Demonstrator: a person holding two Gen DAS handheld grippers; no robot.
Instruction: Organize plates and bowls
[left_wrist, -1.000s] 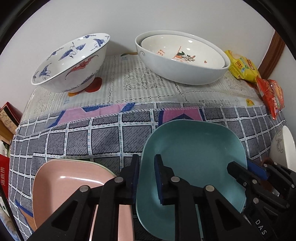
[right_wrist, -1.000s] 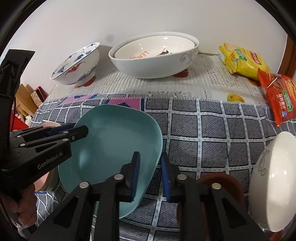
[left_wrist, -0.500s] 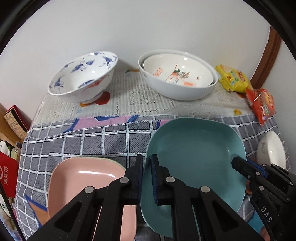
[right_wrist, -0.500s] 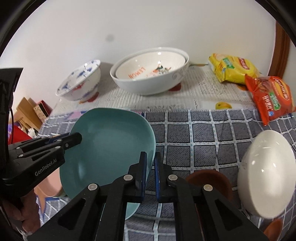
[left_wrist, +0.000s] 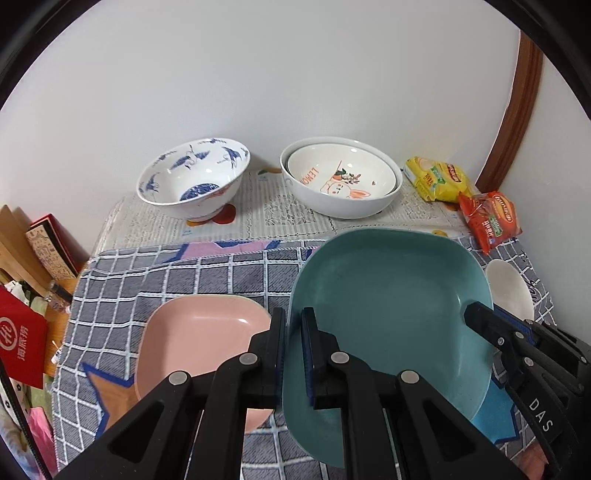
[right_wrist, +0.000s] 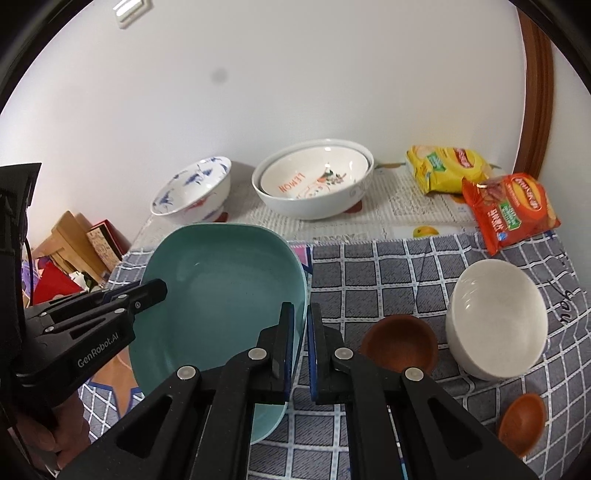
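Left of the table (left_wrist: 122, 221), books and a red packet (left_wrist: 22, 343) lie off its edge. On the grey checked cloth (left_wrist: 155, 273) at the near left sits a pink plate (left_wrist: 199, 336), resting flat. Just to its right the left gripper (left_wrist: 293, 354) is clamped on the left rim of the teal plate (left_wrist: 388, 306), one pad inside the rim and one outside; its jaws have just been closing, with that rim between them. The teal plate is held clear above the cloth and overlaps the pink plate's right edge in the left wrist view. On its opposite side the right gripper (right_wrist: 301, 343) pinches the right rim in the same manner, pads narrow on the plate wall, its jaws likewise having just been closing on the rim. At the back, on a pale printed mat (right_wrist: 402, 210), stand a blue-patterned bowl (left_wrist: 192, 177) to the left and, well apart to its right, a large white bowl (left_wrist: 343, 199) with a smaller lettered bowl (left_wrist: 340, 173) nested inside. Further right lie a yellow packet (right_wrist: 443, 166) and a red-orange packet (right_wrist: 513, 210), touching. On the near right of the cloth stand a brown bowl (right_wrist: 400, 343), a white bowl (right_wrist: 498, 317) tilted just beside it, and a small brown dish (right_wrist: 522, 421) at the edge
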